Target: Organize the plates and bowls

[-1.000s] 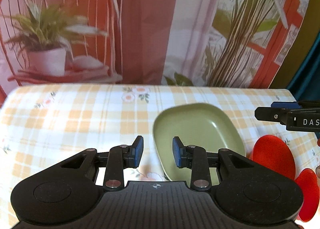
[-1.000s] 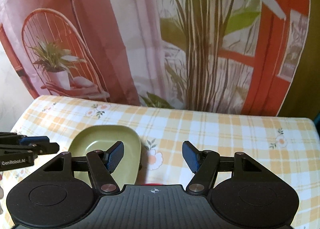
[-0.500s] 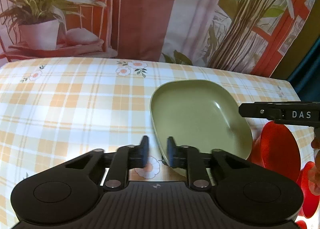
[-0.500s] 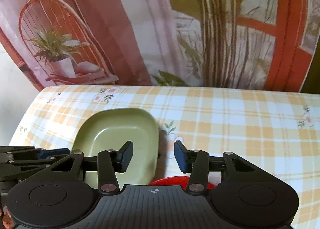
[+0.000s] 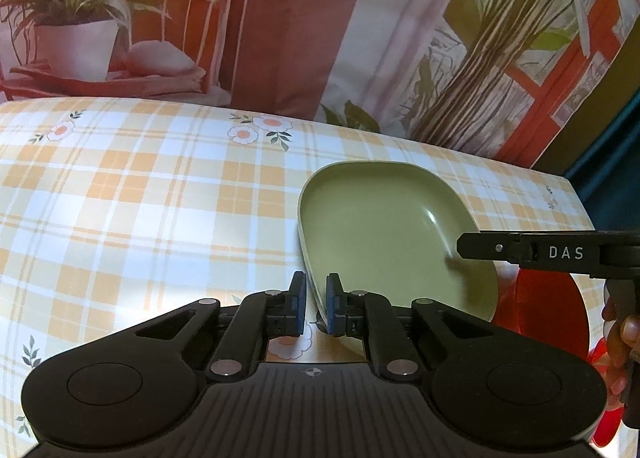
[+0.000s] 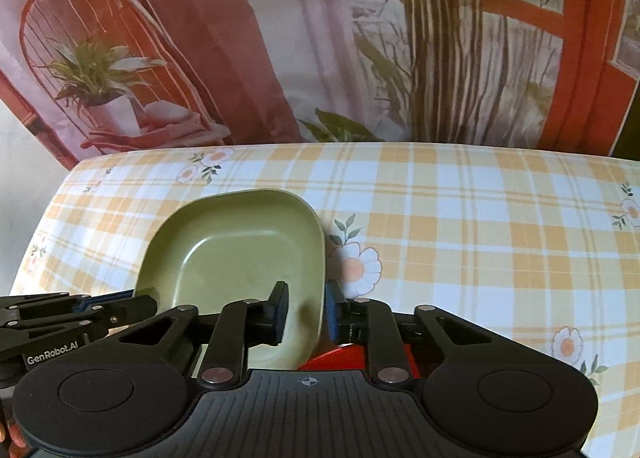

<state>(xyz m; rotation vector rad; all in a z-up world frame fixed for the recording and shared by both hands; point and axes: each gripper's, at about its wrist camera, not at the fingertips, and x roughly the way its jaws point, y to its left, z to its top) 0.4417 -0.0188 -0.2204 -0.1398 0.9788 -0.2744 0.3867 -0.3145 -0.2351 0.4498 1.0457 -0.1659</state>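
Note:
A green squarish plate (image 5: pixel 384 230) (image 6: pixel 240 254) lies on the checked tablecloth, and its right edge overlaps a red plate (image 5: pixel 548 310) (image 6: pixel 344 356). My left gripper (image 5: pixel 316 308) is shut on the plate's near left rim, which sits between the blue pads. From the right wrist view the left gripper (image 6: pixel 150 298) shows at the plate's left edge. My right gripper (image 6: pixel 306 316) straddles the plate's right rim and its jaws are closing. The outer pad is against the rim, and a gap shows at the inner pad. In the left wrist view the right gripper (image 5: pixel 462 246) reaches in over the plate.
A second red piece (image 5: pixel 604 434) lies at the near right, beside a person's hand (image 5: pixel 622 338). The tablecloth (image 5: pixel 140 217) stretches bare to the left and far right. A printed curtain (image 6: pixel 320 37) hangs right behind the table's far edge.
Both grippers have sunk toward the green plate and their jaws have narrowed. The left pads came together on the rim. The right pads now straddle the opposite rim.

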